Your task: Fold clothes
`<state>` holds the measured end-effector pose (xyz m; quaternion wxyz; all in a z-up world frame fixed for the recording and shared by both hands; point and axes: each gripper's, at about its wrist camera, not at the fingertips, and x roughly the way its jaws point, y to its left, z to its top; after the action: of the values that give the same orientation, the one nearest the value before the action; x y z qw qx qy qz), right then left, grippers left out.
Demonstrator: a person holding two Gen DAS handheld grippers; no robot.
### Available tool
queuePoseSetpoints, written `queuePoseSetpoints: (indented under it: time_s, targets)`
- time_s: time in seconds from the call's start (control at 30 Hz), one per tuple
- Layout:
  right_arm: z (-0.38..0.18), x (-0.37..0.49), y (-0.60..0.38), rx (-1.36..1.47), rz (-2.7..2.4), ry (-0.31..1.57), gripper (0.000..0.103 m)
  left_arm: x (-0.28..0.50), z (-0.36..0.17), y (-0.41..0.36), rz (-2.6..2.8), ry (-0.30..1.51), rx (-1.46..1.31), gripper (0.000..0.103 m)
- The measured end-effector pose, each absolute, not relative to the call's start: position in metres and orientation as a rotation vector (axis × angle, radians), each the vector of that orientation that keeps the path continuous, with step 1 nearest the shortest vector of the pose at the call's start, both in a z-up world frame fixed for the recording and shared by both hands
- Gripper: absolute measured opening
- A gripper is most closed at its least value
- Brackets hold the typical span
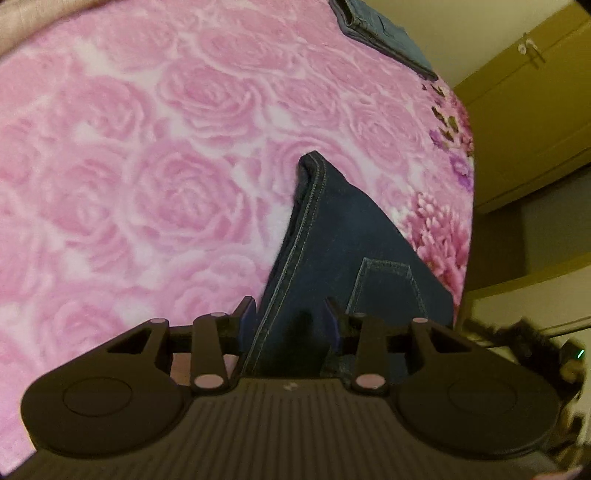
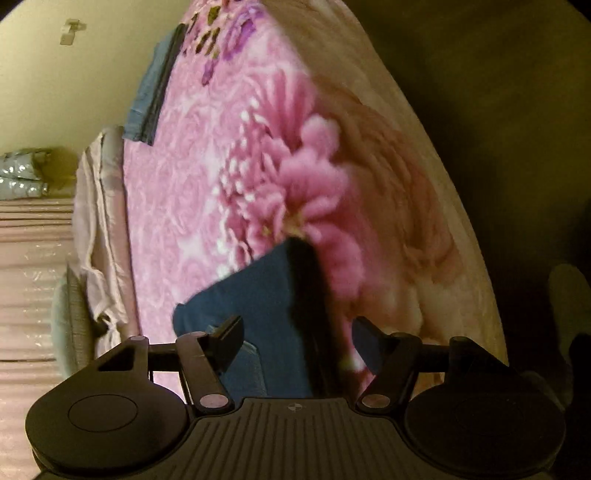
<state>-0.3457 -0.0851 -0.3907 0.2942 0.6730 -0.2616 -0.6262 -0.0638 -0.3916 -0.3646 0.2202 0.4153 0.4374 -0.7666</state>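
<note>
Dark blue jeans point(image 1: 343, 236) lie on the pink rose blanket point(image 1: 155, 155), with a stitched seam and a back pocket showing. My left gripper point(image 1: 290, 317) is open, its fingers standing on either side of the jeans' near part. In the right wrist view the same jeans point(image 2: 258, 295) lie folded near the bed's edge. My right gripper point(image 2: 297, 332) is open wide, with the jeans' dark folded edge between its fingers. I cannot tell whether either gripper touches the cloth.
Folded lighter blue jeans point(image 1: 384, 33) lie at the far side of the blanket, also seen in the right wrist view point(image 2: 151, 88). A pale cloth point(image 2: 99, 229) lies crumpled beside the blanket. Yellow-brown cupboards point(image 1: 524, 110) stand past the bed's edge.
</note>
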Motion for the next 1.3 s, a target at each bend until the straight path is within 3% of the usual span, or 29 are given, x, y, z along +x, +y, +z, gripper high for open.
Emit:
queuePoseSetpoints:
  time_s: [0.07, 0.3, 0.37, 0.43, 0.47, 0.5, 0.57, 0.73, 0.93, 1.03, 1.07, 1.1, 1.3]
  targets:
    - [-0.397, -0.337, -0.085, 1.783, -1.656, -0.714, 0.052, -0.065, -0.378, -0.403, -2.124, 1.288, 1.124, 0.034]
    - [-0.414, -0.321, -0.08, 1.731, -1.671, -0.728, 0.05, -0.077, -0.417, -0.428, -2.128, 1.503, 1.09, 0.032]
    - [-0.415, -0.32, -0.079, 1.718, -1.678, -0.73, 0.042, -0.079, -0.422, -0.43, -2.141, 1.555, 1.082, 0.031]
    - [-0.415, -0.32, -0.08, 1.708, -1.682, -0.727, 0.041, -0.078, -0.422, -0.43, -2.162, 1.581, 1.072, 0.024]
    - [-0.414, -0.32, -0.081, 1.703, -1.686, -0.719, 0.036, -0.078, -0.423, -0.43, -2.172, 1.594, 1.067, 0.01]
    - [-0.413, -0.319, -0.083, 1.695, -1.691, -0.699, 0.028, -0.077, -0.422, -0.43, -2.188, 1.58, 1.072, 0.006]
    - [-0.411, -0.317, -0.087, 1.678, -1.702, -0.648, 0.019, -0.072, -0.417, -0.429, -2.233, 1.568, 1.049, 0.003]
    - [-0.404, -0.315, -0.094, 1.63, -1.738, -0.504, 0.01, -0.063, -0.394, -0.429, -2.352, 1.491, 0.957, 0.002]
    - [-0.405, -0.311, -0.098, 1.603, -1.756, -0.422, 0.011, -0.059, -0.424, -0.432, -2.24, 1.555, 0.969, 0.003]
    - [-0.397, -0.31, -0.091, 1.589, -1.765, -0.434, 0.048, -0.052, -0.418, -0.429, -2.23, 1.582, 0.951, 0.008]
    - [-0.395, -0.309, -0.088, 1.584, -1.768, -0.441, 0.053, -0.048, -0.416, -0.428, -2.223, 1.595, 0.947, 0.018]
    - [-0.392, -0.309, -0.086, 1.58, -1.771, -0.448, 0.054, -0.044, -0.415, -0.426, -2.214, 1.607, 0.958, 0.03]
    - [-0.405, -0.284, -0.068, 1.674, -1.628, -0.555, 0.053, -0.02, -0.428, -0.406, -2.151, 1.684, 1.056, 0.031]
